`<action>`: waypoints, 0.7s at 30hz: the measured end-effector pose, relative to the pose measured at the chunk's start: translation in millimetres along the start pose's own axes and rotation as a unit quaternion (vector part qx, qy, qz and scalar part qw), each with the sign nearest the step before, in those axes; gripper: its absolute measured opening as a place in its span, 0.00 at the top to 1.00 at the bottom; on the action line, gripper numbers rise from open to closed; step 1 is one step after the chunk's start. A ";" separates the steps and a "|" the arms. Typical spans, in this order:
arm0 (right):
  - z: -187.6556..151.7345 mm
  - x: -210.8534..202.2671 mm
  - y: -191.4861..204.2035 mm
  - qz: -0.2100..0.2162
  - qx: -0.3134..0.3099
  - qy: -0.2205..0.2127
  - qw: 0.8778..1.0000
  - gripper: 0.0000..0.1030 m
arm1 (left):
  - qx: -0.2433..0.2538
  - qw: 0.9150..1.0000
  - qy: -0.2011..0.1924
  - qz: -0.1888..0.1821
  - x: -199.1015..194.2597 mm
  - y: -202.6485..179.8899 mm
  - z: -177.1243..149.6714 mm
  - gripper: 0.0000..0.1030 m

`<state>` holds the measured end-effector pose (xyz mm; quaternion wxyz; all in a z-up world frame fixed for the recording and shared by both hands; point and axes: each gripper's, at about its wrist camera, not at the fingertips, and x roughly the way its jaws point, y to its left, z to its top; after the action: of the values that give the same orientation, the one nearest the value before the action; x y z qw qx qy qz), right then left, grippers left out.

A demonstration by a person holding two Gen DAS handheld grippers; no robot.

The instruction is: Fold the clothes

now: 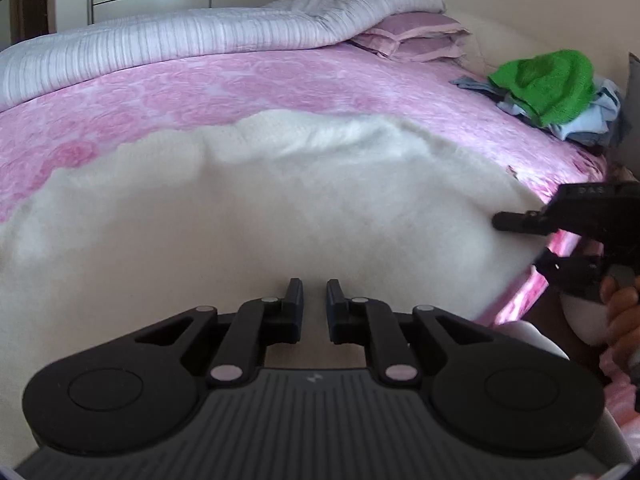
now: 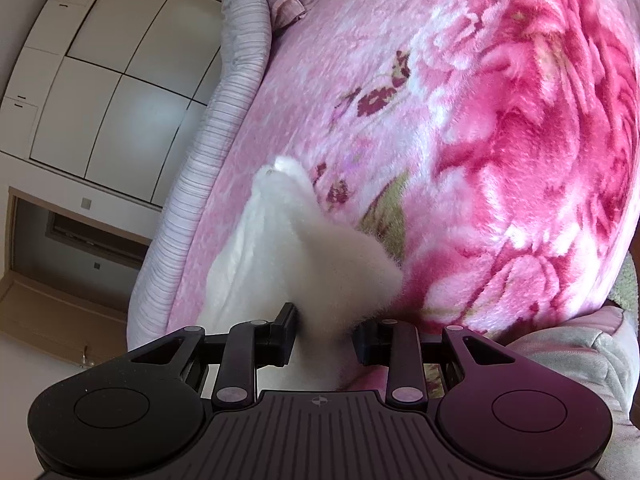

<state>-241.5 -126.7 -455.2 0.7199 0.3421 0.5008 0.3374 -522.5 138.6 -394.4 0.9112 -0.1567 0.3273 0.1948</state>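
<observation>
A fluffy white garment [image 1: 280, 208] lies spread on the pink floral bed cover [image 1: 200, 92]. My left gripper [image 1: 315, 292] hovers just over its near part, jaws a little apart, holding nothing. My right gripper [image 1: 516, 236] sits at the garment's right edge by the side of the bed. In the right wrist view, the right gripper [image 2: 326, 320] has the white garment's edge [image 2: 320, 256] bunched between its fingers, and the fabric rises away from them over the pink cover [image 2: 500, 140].
A pile of clothes with a green item [image 1: 548, 80] on top lies at the far right of the bed. A striped lilac quilt [image 1: 180, 48] and pillows [image 1: 416, 36] line the far side. Wardrobe doors [image 2: 104, 80] stand beyond the bed.
</observation>
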 end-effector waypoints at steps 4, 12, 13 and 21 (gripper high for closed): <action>0.5 2.7 1.6 -0.009 0.012 -0.001 1.000 0.74 | -0.028 1.000 -0.007 0.011 -9.1 12.5 4.9 0.92; -30.4 7.9 78.0 -0.104 -0.275 -0.031 0.955 0.89 | -0.151 0.987 -0.024 0.050 -55.2 80.0 -1.9 0.92; -43.5 8.7 94.8 -0.114 -0.343 -0.045 0.931 0.90 | -0.173 0.983 -0.028 0.054 -64.0 92.4 -5.0 0.92; -180.1 11.7 195.9 -0.020 -0.706 -0.050 0.706 0.92 | -0.301 0.952 -0.055 -0.023 -90.8 137.6 -36.7 0.92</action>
<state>-437.8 16.3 -345.9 0.7819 -0.2598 0.0866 0.5601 -669.6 220.9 -383.4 0.8425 -0.4203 0.1992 0.2716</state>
